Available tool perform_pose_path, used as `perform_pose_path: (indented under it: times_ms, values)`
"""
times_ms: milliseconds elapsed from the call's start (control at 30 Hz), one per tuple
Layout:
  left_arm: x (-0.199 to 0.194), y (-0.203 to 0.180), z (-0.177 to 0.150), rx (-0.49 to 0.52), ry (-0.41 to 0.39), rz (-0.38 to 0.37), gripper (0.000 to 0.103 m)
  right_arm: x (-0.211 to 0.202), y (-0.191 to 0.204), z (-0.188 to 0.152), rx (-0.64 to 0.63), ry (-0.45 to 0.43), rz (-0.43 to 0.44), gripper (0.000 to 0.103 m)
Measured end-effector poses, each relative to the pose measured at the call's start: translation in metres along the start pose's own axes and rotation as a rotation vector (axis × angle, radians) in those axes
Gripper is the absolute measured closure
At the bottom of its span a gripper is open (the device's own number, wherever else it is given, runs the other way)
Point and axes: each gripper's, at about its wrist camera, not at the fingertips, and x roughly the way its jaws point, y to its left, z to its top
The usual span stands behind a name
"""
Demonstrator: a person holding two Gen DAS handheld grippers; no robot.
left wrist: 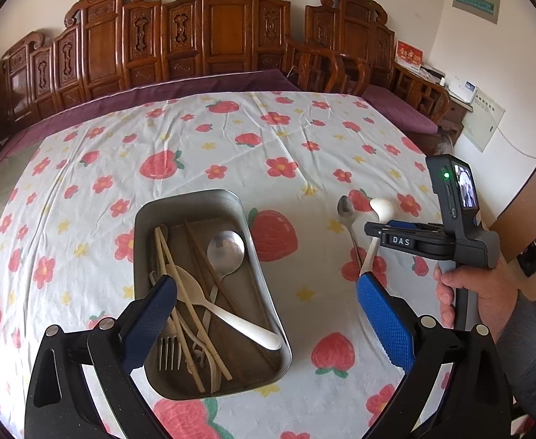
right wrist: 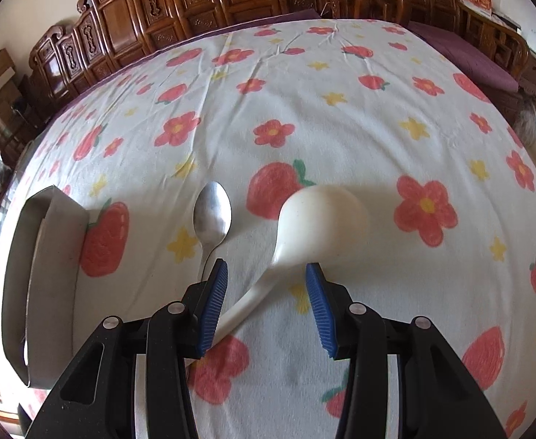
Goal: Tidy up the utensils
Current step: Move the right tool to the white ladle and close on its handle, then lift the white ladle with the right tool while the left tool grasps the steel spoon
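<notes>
While both tools gape, the white ladle [right wrist: 322,212] lies between the right tool's [right wrist: 266,274] fingers.

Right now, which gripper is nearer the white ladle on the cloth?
Right. The right gripper hangs over the white ladle, open fingers either side of its handle. The left gripper is open over the metal tray, off to the ladle's side.

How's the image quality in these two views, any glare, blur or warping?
Left wrist view: sharp, soft daylight, mild glare on the metal spoon in the tray; fisheye bows the wooden bench. Right wrist view: same warping, cloth bulges; white ladle casts a soft shadow.
</notes>
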Motion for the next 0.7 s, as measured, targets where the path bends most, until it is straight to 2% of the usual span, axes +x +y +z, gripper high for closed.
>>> perform_pose_path:
  times_ms: [67, 133, 167, 233, 333, 433, 700]
  values:
    - [0.001, -0.002, 0.000, 0.003, 0.001, 0.001, 0.008, 0.001, 0.002, 0.001, -0.020, 0.002, -0.020, 0.056]
    - [0.002, -0.004, 0.001, 0.006, 0.004, 0.002, 0.008, 0.002, 0.005, 0.000, -0.056, 0.006, -0.050, 0.060]
    - [0.003, -0.005, 0.001, 0.007, 0.005, 0.002, 0.008, 0.002, 0.007, -0.001, -0.083, 0.006, -0.079, 0.064]
    - [0.004, -0.008, 0.002, 0.012, 0.007, 0.002, 0.008, 0.001, 0.006, -0.002, -0.108, 0.006, -0.105, 0.079]
    - [0.006, -0.013, 0.003, 0.019, 0.010, 0.003, 0.008, -0.003, -0.004, -0.004, -0.104, 0.020, -0.088, 0.090]
    - [0.011, -0.020, 0.006, 0.026, 0.015, -0.002, 0.008, -0.010, -0.014, -0.009, -0.101, 0.026, -0.066, 0.096]
    - [0.028, -0.048, 0.016, 0.042, 0.032, -0.043, 0.008, -0.032, -0.027, -0.037, -0.178, 0.038, -0.045, 0.097]
